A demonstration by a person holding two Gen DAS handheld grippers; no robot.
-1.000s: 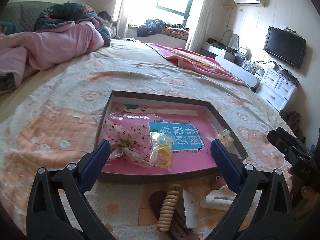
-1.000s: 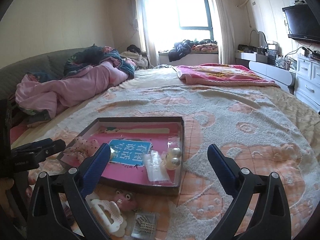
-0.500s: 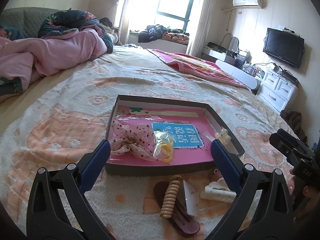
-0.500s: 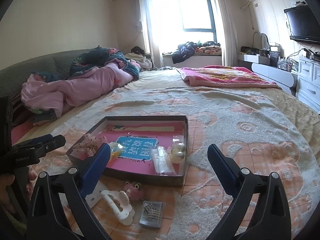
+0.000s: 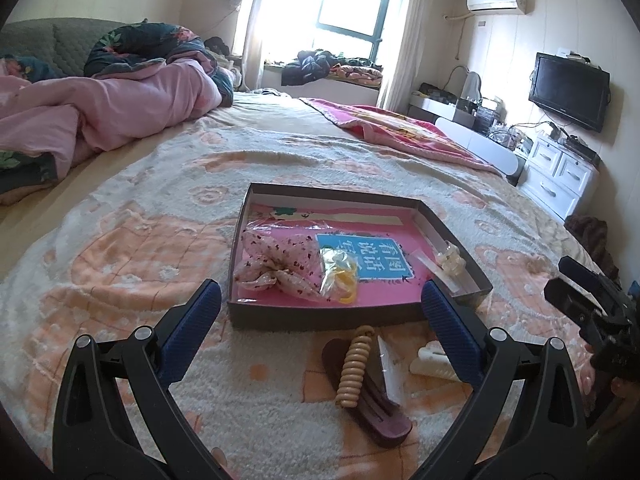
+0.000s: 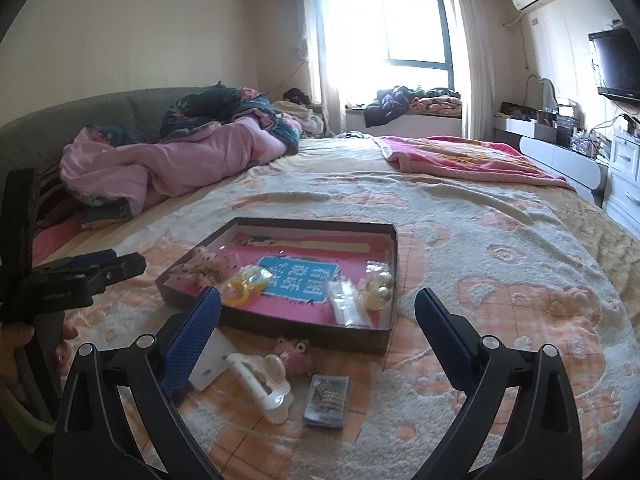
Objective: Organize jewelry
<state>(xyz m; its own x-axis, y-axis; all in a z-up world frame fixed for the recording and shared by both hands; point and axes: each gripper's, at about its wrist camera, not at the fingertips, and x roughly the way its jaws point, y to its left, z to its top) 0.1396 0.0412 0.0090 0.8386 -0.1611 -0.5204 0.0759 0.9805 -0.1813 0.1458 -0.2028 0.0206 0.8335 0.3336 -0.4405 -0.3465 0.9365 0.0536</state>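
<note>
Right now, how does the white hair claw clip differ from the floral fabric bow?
The white hair claw clip lies on the bedspread in front of the box; the floral fabric bow lies inside it. The clip is plain white, hard-looking plastic; the bow is soft, crumpled pink cloth with dark specks. The bow looks the larger. Both are hair accessories, and neither is held: the left gripper and right gripper are open.

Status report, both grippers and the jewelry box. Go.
Left gripper open, empty. Right gripper open, empty. Box on the bed, part filled; white hair claw and wooden bead bracelet outside. Nothing blocking.
</note>
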